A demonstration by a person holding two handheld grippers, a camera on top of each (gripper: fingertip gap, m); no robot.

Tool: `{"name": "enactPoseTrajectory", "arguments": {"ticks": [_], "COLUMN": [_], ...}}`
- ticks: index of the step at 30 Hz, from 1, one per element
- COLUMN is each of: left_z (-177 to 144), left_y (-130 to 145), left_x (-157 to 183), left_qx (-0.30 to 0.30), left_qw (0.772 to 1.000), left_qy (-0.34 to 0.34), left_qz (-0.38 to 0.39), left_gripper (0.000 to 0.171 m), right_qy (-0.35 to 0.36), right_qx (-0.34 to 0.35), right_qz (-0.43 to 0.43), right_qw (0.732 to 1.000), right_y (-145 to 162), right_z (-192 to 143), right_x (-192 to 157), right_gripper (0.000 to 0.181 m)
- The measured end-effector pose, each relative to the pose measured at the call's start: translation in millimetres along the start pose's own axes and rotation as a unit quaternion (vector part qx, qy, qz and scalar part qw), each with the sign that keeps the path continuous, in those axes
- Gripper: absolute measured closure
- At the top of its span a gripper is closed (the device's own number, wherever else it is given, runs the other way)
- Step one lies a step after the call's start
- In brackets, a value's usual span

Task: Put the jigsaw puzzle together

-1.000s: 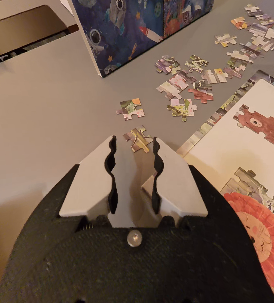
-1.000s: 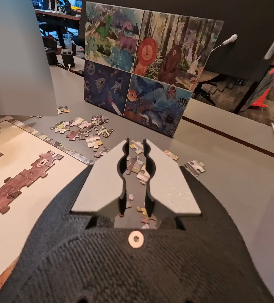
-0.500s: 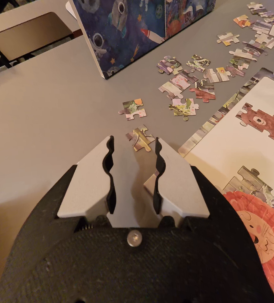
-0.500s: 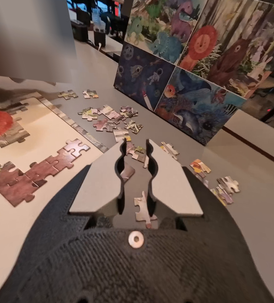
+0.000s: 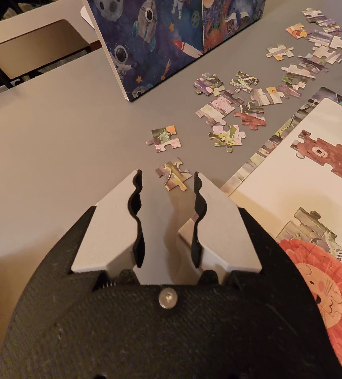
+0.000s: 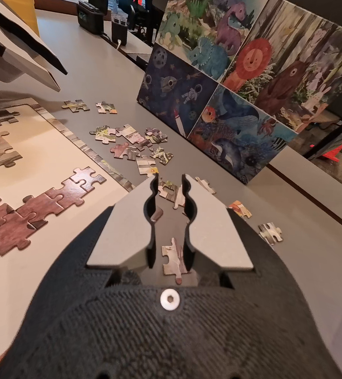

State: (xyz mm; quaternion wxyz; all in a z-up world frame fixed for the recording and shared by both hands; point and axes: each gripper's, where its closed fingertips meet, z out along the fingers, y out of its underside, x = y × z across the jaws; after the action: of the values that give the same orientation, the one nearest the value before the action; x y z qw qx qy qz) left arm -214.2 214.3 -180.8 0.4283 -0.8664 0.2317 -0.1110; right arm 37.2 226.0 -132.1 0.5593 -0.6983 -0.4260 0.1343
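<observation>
left tongs [image 5: 167,176]: spread, empty | right tongs [image 6: 170,177]: spread, empty | glossy cardboard pieces [image 6: 133,141] on matte table [image 5: 63,123]

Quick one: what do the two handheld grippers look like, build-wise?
Both match. The left gripper and right gripper each have a black, textured, printed-looking body, rounded and wide. Two pale grey wedge-shaped fingers taper toward the tips, each lined inside with a wavy black pad. A silver screw sits centred on the left body, a lighter one on the right. No cables, markings or sleeves visible.
</observation>
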Motion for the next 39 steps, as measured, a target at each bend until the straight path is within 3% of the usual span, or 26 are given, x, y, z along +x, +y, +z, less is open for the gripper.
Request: {"name": "enactPoseTrajectory", "arguments": {"ticks": [39], "left_z": [-0.6], "left_y": [-3.0], "left_x": [0.9], "left_qx": [0.008], "left_qw": [1.0], "left_qy": [-0.005], "left_qz": [0.01], "left_gripper": [0.122], "right_qy": [0.003], "right_qx": [0.01], "right_qz": [-0.008], "right_qw": [1.0], "right_y": [-7.9], "right_z": [-4.7], "right_x": [-2.1], "right_gripper": [0.162]}}
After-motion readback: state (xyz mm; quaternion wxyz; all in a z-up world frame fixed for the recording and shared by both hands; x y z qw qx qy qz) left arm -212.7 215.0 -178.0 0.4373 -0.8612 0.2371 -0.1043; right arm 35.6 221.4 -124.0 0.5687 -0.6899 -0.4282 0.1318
